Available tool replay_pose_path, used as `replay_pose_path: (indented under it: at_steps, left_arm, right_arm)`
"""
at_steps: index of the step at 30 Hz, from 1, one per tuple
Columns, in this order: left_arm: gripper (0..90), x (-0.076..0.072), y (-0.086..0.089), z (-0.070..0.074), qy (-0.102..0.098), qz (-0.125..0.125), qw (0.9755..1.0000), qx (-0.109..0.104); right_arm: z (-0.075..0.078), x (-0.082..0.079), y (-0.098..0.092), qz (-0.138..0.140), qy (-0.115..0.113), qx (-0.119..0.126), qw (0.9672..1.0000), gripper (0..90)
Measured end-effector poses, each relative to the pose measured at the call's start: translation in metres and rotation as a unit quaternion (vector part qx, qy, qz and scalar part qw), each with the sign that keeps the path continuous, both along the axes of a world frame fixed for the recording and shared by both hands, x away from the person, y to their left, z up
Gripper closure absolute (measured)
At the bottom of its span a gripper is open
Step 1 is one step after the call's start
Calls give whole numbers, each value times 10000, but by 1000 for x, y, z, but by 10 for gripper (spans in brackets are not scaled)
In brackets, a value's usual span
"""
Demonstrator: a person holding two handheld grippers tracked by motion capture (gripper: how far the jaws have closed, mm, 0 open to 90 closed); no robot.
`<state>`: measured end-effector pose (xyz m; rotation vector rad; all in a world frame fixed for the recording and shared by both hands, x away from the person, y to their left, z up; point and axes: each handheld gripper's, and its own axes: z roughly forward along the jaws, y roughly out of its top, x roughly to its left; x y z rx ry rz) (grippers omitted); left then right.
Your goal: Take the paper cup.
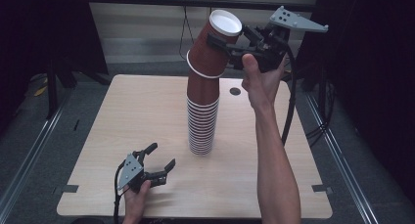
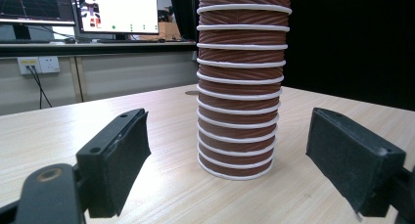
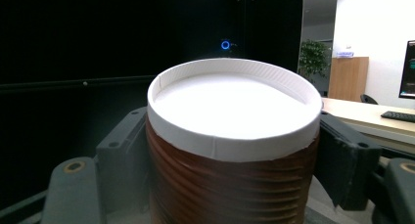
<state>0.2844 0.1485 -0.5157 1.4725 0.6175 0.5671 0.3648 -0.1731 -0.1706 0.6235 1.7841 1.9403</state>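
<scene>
one tall stack of brown paper cups (image 1: 202, 121) upside down near middle of wooden table (image 1: 122, 121); rims too tightly packed for exact count, at least ten white rims visible in left gripper view. one top cup (image 1: 214, 44) lifted and tilted, white base up, its rim apart from stack. right gripper (image 1: 230, 45) pinching that cup just below base, one jaw on each side. left gripper (image 1: 160, 159) low at near-left of table, jaws spread, nothing between; stack ahead, apart. two monitors (image 2: 117, 11) behind.
</scene>
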Motion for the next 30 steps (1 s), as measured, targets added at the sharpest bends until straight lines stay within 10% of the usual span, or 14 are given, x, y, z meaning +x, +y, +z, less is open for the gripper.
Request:
replay_pose_path:
  at_steps: [30]
  left_arm:
    - [155,3,0,1,123,-142,9998,91]
  right_arm:
    - [4,-24,-61,-675,-54,-42,9977,239]
